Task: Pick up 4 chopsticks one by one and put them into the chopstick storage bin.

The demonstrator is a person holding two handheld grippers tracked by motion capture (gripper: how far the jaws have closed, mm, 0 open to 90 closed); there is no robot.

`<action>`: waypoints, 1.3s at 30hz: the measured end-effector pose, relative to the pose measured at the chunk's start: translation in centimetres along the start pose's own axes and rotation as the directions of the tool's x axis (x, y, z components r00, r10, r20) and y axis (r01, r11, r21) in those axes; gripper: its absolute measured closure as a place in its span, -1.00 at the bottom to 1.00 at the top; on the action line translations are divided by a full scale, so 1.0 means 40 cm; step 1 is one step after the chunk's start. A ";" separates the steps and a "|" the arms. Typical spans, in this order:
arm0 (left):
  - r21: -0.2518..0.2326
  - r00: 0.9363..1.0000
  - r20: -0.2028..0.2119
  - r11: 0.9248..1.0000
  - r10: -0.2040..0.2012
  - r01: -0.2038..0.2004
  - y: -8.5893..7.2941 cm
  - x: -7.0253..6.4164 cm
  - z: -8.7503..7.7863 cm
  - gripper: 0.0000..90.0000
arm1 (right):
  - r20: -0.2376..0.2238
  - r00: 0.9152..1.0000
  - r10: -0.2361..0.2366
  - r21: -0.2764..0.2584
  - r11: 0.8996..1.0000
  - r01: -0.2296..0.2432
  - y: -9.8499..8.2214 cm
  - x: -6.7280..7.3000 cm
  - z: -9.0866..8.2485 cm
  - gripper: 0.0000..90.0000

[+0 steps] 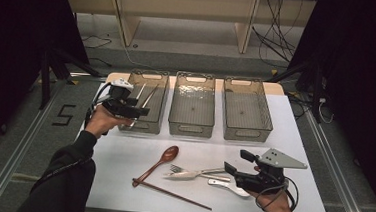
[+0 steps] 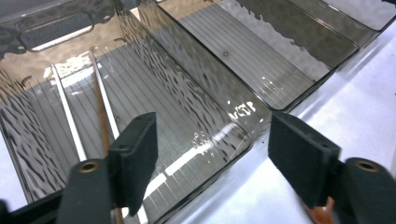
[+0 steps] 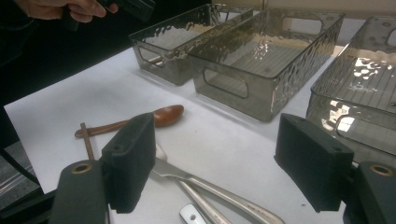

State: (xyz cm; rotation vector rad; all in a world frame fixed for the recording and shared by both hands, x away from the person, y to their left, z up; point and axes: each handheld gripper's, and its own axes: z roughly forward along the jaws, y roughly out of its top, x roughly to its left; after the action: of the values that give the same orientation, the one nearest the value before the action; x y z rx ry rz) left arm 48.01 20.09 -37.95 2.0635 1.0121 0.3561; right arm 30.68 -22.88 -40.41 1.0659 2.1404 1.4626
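Observation:
My left gripper [image 1: 138, 111] hovers over the near left corner of the left smoky bin [image 1: 163, 104], jaws open with nothing between them [image 2: 212, 135]. Inside that bin [image 2: 187, 93] lie silver chopsticks [image 2: 70, 116] and a brown one [image 2: 100, 116]. At the table's front right, my right gripper [image 1: 236, 162] is open and empty [image 3: 217, 140], just above a white spoon [image 1: 230, 187]. In front of it lie a metal fork [image 1: 176, 169], a metal spoon [image 1: 191, 175], a wooden spoon [image 1: 161, 163] [image 3: 159, 116] and a brown chopstick [image 1: 172, 194] [image 3: 87, 140].
The middle bin [image 1: 192, 106] and the right bin [image 1: 247, 110] stand side by side along the back of the white table [image 1: 122, 151], both with bare bottoms. A wooden shelf frame [image 1: 126, 21] stands on the floor behind the table. Dark curtains flank both sides.

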 end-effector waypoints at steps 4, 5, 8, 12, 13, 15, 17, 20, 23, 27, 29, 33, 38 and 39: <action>0.013 0.999 0.027 1.000 0.025 -0.026 -0.012 -0.027 -0.002 -0.36 | 0.000 1.000 -0.003 -0.005 1.000 0.003 0.001 0.002 -0.001 -0.34; 0.015 0.999 0.034 0.999 0.030 -0.030 -0.014 -0.033 -0.005 -0.39 | 0.001 1.000 -0.003 -0.004 1.000 0.003 0.001 0.001 -0.001 -0.34; 0.002 0.998 0.055 0.999 0.039 -0.039 -0.017 -0.055 -0.019 -0.42 | 0.000 1.000 -0.008 -0.004 1.000 0.008 0.001 0.003 -0.001 -0.34; -0.002 0.994 0.075 0.997 0.074 -0.074 -0.022 -0.082 -0.042 -0.46 | 0.000 1.000 -0.005 -0.003 1.000 0.005 0.002 0.003 -0.002 -0.34; -0.002 0.994 0.083 0.997 0.075 -0.075 -0.024 -0.087 -0.047 -0.47 | -0.001 1.000 -0.007 -0.004 1.000 0.007 0.002 0.003 -0.001 -0.34; -0.001 0.991 0.103 0.997 0.079 -0.080 -0.028 -0.101 -0.054 -0.50 | -0.001 1.000 -0.012 -0.004 1.000 0.012 0.002 0.005 -0.002 -0.34; 0.007 0.988 0.112 0.994 0.105 -0.106 -0.031 -0.119 -0.057 -0.51 | -0.002 1.000 -0.010 -0.005 1.000 0.010 0.002 0.005 -0.002 -0.34; 0.019 0.982 0.132 0.991 0.131 -0.135 -0.036 -0.144 -0.055 -0.54 | 0.000 1.000 -0.012 -0.004 1.000 0.012 0.002 0.005 -0.002 -0.34; 0.037 0.978 0.146 0.987 0.149 -0.156 -0.044 -0.161 -0.050 -0.57 | 0.001 1.000 -0.012 -0.002 1.000 0.012 0.003 0.006 -0.003 -0.34; 0.061 0.972 0.154 0.980 0.180 -0.191 -0.057 -0.182 -0.047 -0.58 | 0.002 1.000 -0.010 -0.007 1.000 0.010 0.003 0.004 -0.002 -0.34; 0.076 0.967 0.156 0.973 0.203 -0.216 -0.065 -0.193 -0.047 -0.58 | 0.001 1.000 -0.011 -0.004 1.000 0.011 0.003 0.005 -0.003 -0.34; 0.100 0.960 0.162 0.965 0.226 -0.244 -0.085 -0.208 -0.047 -0.59 | 0.003 1.000 -0.014 -0.008 1.000 0.014 0.004 0.006 -0.004 -0.34; 0.107 0.951 0.185 0.956 0.250 -0.272 -0.104 -0.226 -0.057 -0.59 | 0.002 1.000 -0.011 -0.009 1.000 0.011 0.004 0.005 -0.005 -0.34; 0.113 0.946 0.189 0.951 0.265 -0.289 -0.107 -0.231 -0.058 -0.60 | 0.003 1.000 -0.012 -0.008 1.000 0.013 0.004 0.005 -0.005 -0.34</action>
State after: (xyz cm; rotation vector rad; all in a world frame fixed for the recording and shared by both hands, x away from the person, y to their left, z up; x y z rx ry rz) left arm 38.49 15.85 -38.89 2.3263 0.6585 0.2494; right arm 30.48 -22.82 -40.15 1.0493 2.1338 1.4619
